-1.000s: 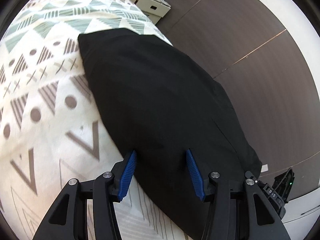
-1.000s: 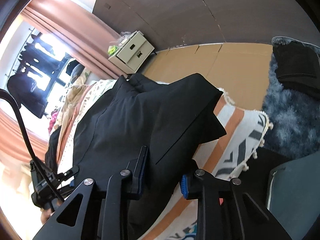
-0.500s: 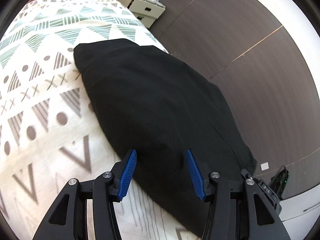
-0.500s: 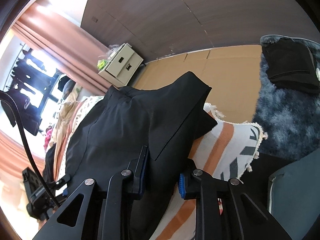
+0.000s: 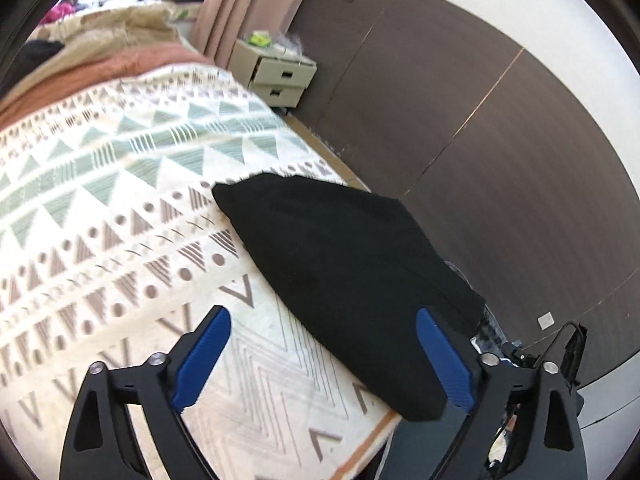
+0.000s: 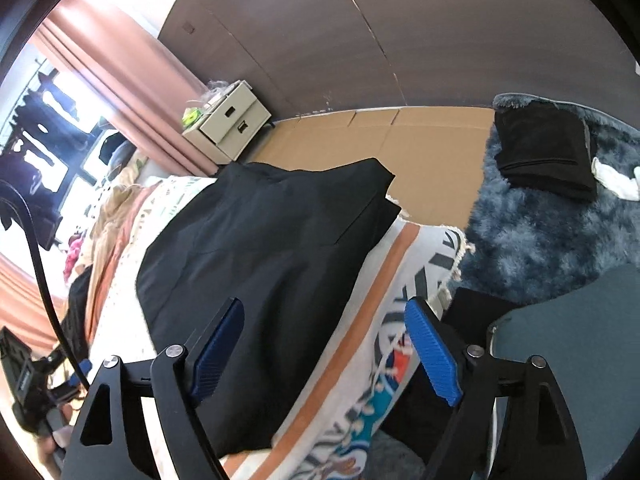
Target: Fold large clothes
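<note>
We have let go — both the left gripper [image 5: 324,354] and right gripper [image 6: 324,344] now gape wide, holding nothing, pulled back from the black garment [image 5: 340,264] lying folded on the patterned blanket [image 5: 120,208] — this fold looks finished.

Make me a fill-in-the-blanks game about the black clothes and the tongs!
1. The folded garment on the patterned blanket is colored ____.
2. Both the left tongs and the right tongs are ____, gripping nothing.
3. The drawer unit has ____ drawers.

Missing words: black; open; two
</note>
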Tool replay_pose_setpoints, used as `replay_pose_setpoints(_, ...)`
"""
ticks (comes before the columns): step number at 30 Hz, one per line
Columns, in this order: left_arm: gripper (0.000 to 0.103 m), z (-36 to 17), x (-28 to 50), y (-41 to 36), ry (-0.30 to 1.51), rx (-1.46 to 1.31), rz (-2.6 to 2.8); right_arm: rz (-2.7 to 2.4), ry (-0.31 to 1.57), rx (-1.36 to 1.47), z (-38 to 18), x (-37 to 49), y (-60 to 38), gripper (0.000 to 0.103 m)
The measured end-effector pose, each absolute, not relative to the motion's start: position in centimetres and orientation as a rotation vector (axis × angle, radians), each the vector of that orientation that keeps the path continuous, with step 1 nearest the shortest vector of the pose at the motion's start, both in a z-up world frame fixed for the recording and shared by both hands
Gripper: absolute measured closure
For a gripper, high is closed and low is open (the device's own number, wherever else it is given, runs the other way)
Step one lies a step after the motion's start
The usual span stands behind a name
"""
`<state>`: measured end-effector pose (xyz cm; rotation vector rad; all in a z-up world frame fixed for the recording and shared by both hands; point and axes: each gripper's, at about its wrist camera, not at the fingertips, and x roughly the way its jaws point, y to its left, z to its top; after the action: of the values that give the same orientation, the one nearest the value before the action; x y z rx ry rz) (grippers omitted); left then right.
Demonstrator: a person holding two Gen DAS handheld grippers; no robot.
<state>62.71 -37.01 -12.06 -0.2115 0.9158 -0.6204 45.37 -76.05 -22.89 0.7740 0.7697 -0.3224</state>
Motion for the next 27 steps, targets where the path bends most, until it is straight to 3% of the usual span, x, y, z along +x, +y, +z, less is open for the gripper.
replay_pose_setpoints(5, 0.002, -9.1, 59.1, -34.4, 0.869, -0.177, -0.618, -0.317, 0.768, 0.747, -20.0, 42.9, -73.6, 0.000)
replay_pose_setpoints(15, 0.001, -4.0, 51.8, -27.8, 0.760, -0.169, -0.605, -0.319, 0.741, 0.682, -14.5, 38.2, -68.6, 0.000)
replay_pose_setpoints(27, 0.001, -1.7, 44.3, -20.4, 0.673, -0.146, -0.550, -0.309, 0.706, 0.551, -9.4, 34.0, -61.8, 0.000)
